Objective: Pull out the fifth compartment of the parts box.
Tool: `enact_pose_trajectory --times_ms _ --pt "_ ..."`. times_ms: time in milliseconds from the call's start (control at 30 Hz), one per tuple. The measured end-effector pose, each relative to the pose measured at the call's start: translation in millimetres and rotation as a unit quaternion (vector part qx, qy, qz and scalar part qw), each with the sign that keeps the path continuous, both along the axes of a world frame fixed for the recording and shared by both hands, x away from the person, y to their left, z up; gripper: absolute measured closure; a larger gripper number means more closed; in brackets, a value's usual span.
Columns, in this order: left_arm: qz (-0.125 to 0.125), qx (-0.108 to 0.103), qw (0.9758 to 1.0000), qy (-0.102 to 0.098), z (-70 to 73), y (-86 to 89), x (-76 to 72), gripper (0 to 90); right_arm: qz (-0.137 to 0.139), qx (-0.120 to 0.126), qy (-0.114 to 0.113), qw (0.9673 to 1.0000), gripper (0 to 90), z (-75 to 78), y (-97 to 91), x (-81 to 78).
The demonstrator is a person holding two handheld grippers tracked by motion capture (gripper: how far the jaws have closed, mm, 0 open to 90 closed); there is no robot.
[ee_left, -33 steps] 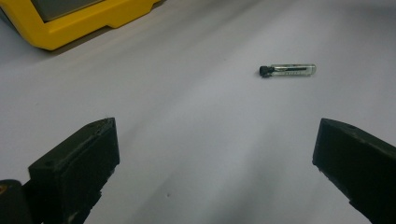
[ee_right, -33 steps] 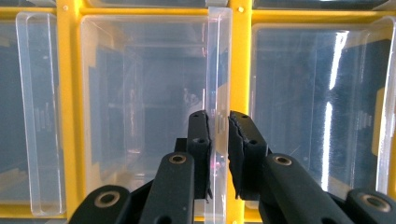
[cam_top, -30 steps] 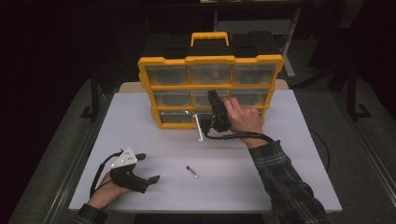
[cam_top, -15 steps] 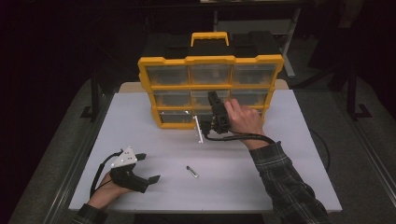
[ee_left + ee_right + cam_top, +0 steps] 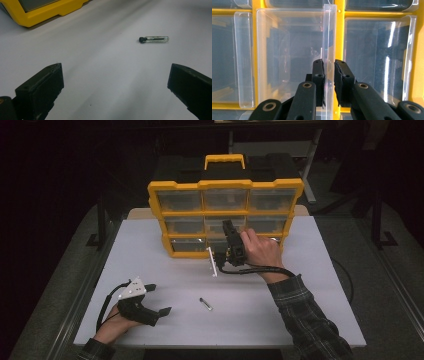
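Observation:
A yellow organizer (image 5: 225, 185) with clear drawers stands upright at the back of the white table (image 5: 310, 285). My right gripper (image 5: 228, 226) reaches into its middle column. In the right gripper view the two black jaws (image 5: 329, 68) are shut on the thin side wall of a clear drawer (image 5: 287, 50), which stands out from the yellow frame (image 5: 339, 37). A small clear vial with a black cap (image 5: 205, 304) lies on the table in front. My left gripper (image 5: 159, 298) rests at the front left, open and empty, and the vial (image 5: 154, 39) lies beyond its jaws (image 5: 115, 82).
A pale narrow strip (image 5: 214, 262) sticks out at the organizer's foot, just left of the right hand. A black case with a yellow handle (image 5: 224, 161) sits behind the organizer. The right gripper's cable (image 5: 260, 268) trails over the table by the plaid sleeve.

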State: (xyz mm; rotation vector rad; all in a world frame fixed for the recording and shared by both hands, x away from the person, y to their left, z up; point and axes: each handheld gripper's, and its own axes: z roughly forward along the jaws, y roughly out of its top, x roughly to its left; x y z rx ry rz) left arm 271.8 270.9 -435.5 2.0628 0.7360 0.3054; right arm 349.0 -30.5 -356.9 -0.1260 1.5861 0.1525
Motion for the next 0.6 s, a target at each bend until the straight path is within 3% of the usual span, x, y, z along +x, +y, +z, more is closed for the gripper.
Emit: enact_pose_trajectory --times_ms 67,133,600 --pt "-0.001 0.001 1.0000 0.001 -0.2 -0.2 -0.1 0.0 0.004 -0.011 -0.004 0.9999 78.0 1.1 -0.4 -0.5" --pt "-0.001 0.002 1.0000 0.001 -0.2 -0.3 -0.2 0.0 0.002 -0.003 -0.003 1.0000 78.0 0.2 0.0 -2.0" --pt "-0.002 0.001 1.0000 -0.002 -0.7 -0.5 -0.2 0.0 0.003 -0.008 -0.002 1.0000 77.9 -0.3 0.2 -8.0"
